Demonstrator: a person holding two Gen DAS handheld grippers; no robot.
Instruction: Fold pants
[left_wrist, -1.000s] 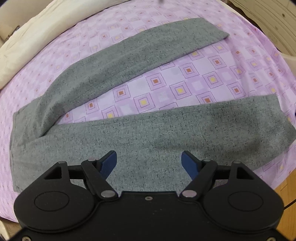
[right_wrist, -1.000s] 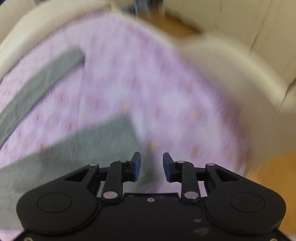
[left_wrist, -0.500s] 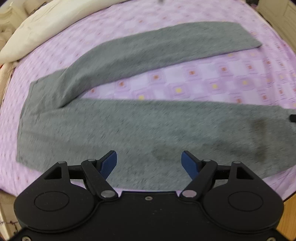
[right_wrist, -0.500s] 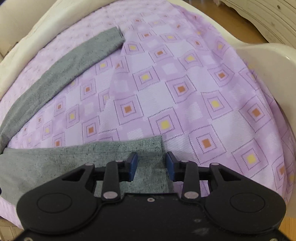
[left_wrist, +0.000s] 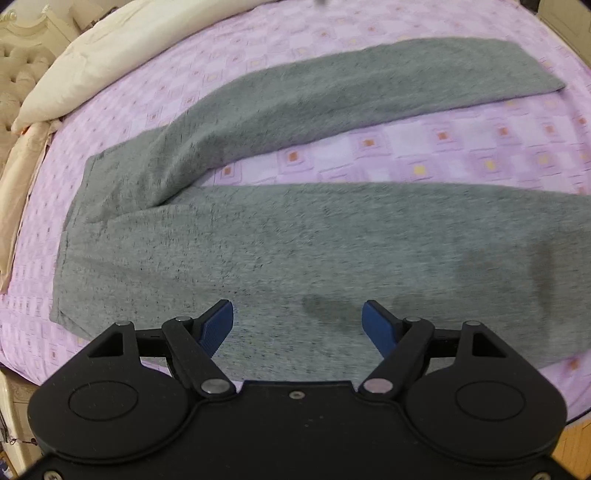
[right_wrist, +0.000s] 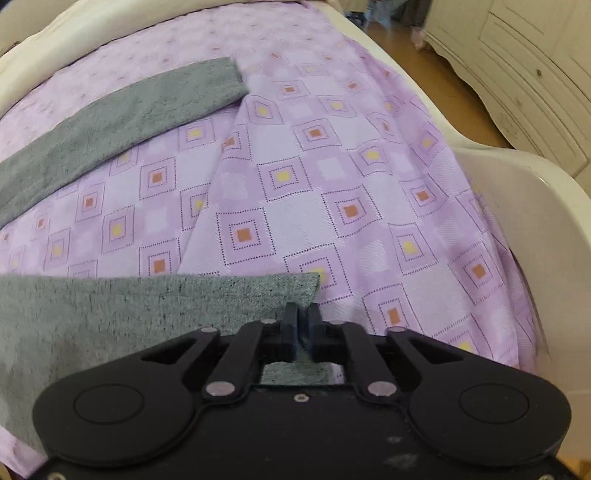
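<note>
Grey pants (left_wrist: 280, 243) lie flat on a purple patterned bed sheet (left_wrist: 424, 147), waist at the left, both legs spread to the right in a V. My left gripper (left_wrist: 297, 325) is open and empty, hovering over the near leg's thigh. In the right wrist view the near leg's cuff (right_wrist: 236, 299) lies at the bottom and the far leg (right_wrist: 122, 114) crosses the upper left. My right gripper (right_wrist: 303, 325) is shut on the hem of the near leg's cuff.
A cream pillow (left_wrist: 122, 59) lies at the far left of the bed. A cream bed frame edge (right_wrist: 524, 206) runs along the right, with wooden floor (right_wrist: 424, 85) and a white dresser (right_wrist: 517, 74) beyond.
My right gripper moved down onto the near cuff and shut on its hem. My left gripper stayed open and shifted left along the near leg toward the waist.
</note>
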